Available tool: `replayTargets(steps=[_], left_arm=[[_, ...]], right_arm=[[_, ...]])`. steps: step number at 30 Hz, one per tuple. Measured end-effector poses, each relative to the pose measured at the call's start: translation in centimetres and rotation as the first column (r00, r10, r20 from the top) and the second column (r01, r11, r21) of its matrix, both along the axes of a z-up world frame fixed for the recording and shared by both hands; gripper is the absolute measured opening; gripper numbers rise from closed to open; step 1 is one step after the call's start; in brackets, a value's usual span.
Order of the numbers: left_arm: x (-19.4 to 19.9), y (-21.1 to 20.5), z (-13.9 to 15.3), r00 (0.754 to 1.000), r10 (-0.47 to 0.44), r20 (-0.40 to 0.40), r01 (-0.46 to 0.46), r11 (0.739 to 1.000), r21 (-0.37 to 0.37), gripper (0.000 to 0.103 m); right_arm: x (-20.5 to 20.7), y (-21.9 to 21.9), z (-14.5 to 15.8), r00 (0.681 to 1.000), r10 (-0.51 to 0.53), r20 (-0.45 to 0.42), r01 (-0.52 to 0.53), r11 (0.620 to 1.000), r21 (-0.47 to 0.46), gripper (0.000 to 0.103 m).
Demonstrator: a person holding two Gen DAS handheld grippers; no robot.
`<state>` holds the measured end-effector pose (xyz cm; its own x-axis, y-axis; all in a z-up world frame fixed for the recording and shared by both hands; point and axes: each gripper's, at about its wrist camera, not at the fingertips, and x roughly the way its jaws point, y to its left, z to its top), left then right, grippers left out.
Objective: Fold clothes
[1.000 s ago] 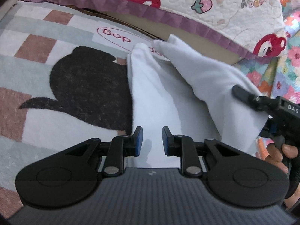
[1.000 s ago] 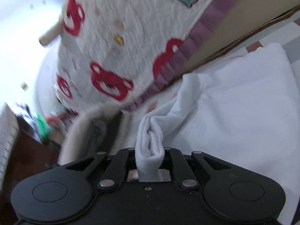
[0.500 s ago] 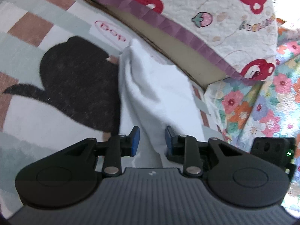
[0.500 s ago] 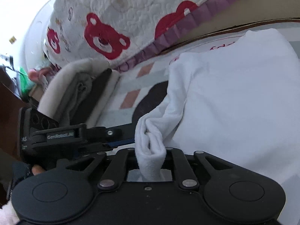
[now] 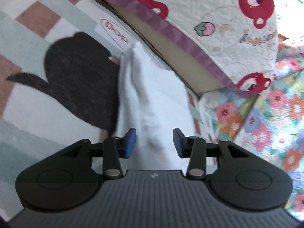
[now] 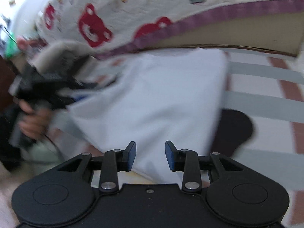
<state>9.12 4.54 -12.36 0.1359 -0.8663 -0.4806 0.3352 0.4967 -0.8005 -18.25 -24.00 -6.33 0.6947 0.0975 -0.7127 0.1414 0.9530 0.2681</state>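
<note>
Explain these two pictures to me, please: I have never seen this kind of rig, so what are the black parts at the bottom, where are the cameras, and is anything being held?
There is no robot arm here. A person holds a two-finger gripper in each hand, and each carries a wide-angle camera looking forward along its fingers. The black shapes at the bottom are the grippers themselves.

One view is from the left gripper, the other from the right gripper. In the right view, blurred at the left edge, you can also see the person's hand around the other gripper.

A white garment lies folded on a checked blanket with a black animal shape, beside a quilt printed with red bears.

Nothing is gripped. Both pairs of jaws are opening, with the white cloth lying under the gap between the blue pads, which do not press on it.
</note>
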Motion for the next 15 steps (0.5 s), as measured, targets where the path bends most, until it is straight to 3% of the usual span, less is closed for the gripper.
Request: replayTargets(steps=[3, 7, 9, 11, 15], left_arm=[[-1.0, -0.4, 0.3, 0.999, -0.036, -0.012, 0.036, 0.999, 0.0, 0.051], [-2.6, -1.6, 0.6, 0.994, -0.07, 0.08, 0.053, 0.979, 0.197, 0.051], [-3.3, -1.9, 0.7, 0.992, -0.078, 0.102, 0.051, 0.97, 0.239, 0.051], [-3.8, -1.8, 0.8, 0.993, -0.069, 0.094, 0.044, 0.968, 0.246, 0.051], [-5.4, -0.7, 1.2, 0.996, -0.025, 0.087, 0.006, 0.977, 0.214, 0.063]], right_arm=[[-1.0, 1.2, -0.5, 0.999, 0.035, -0.029, -0.038, 0.994, -0.102, 0.037], [-1.2, 3.0, -0.4, 0.996, 0.084, -0.023, -0.087, 0.979, -0.184, 0.032], [-1.2, 3.8, -0.5, 0.993, 0.112, -0.045, -0.12, 0.96, -0.253, 0.032], [-1.2, 4.3, -0.9, 0.989, 0.128, -0.071, -0.144, 0.942, -0.303, 0.033], [-1.4, 4.6, -1.9, 0.986, 0.108, -0.125, -0.148, 0.917, -0.371, 0.032]])
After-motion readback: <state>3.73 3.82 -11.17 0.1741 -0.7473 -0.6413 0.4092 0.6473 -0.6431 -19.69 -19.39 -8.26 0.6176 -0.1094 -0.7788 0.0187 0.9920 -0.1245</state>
